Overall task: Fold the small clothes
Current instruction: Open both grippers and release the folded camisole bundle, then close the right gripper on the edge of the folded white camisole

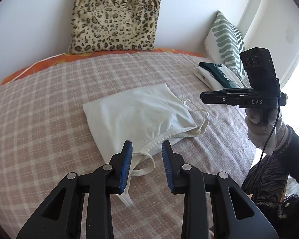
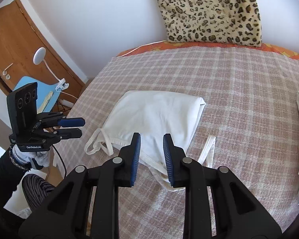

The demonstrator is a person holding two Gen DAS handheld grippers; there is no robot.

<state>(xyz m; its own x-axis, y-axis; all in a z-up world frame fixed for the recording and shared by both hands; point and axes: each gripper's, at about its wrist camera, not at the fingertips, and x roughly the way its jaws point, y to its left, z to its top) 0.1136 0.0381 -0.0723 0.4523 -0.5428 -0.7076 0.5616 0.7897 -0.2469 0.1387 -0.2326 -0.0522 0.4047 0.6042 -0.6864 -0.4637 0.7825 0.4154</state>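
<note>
The white top (image 1: pixel 141 115) lies on the checked blanket (image 1: pixel 39 119), roughly at the blanket's middle, with the leopard cushion (image 1: pixel 115 18) standing against the wall beyond it. It is already doubled into a rough wedge, so the fold looks part done: I judge this to be the pause between 1 fold and the next, both tools lifted clear of the cloth.

The left gripper (image 1: pixel 147 149) hovers over the hemmed edge nearest the person, jaws released with a clear gap and nothing between the blue pads. The right gripper (image 2: pixel 151 147) hangs over the same near edge from the other side, also parted and empty; seen from the left, it sits off to the side of the top, above the blanket's edge.

The next move likely calls for tucking in the thin straps (image 1: pixel 197 117), which trail loose off the top's corner, then pinching 2 points on the near hem and carrying it across toward the leopard cushion. Thin, limp cloth like this would need the pads to bite both layers, or the lower one stays behind.

The top is soft cotton-like knit, smooth with gentle creases and a ribbed hem. The blanket is a coarse woven fabric in pink and cream squares; the cushion is plush. A pile of folded clothes (image 1: pixel 215 73) rests far to the right of the top, near a striped pillow (image 1: pixel 225 39).
</note>
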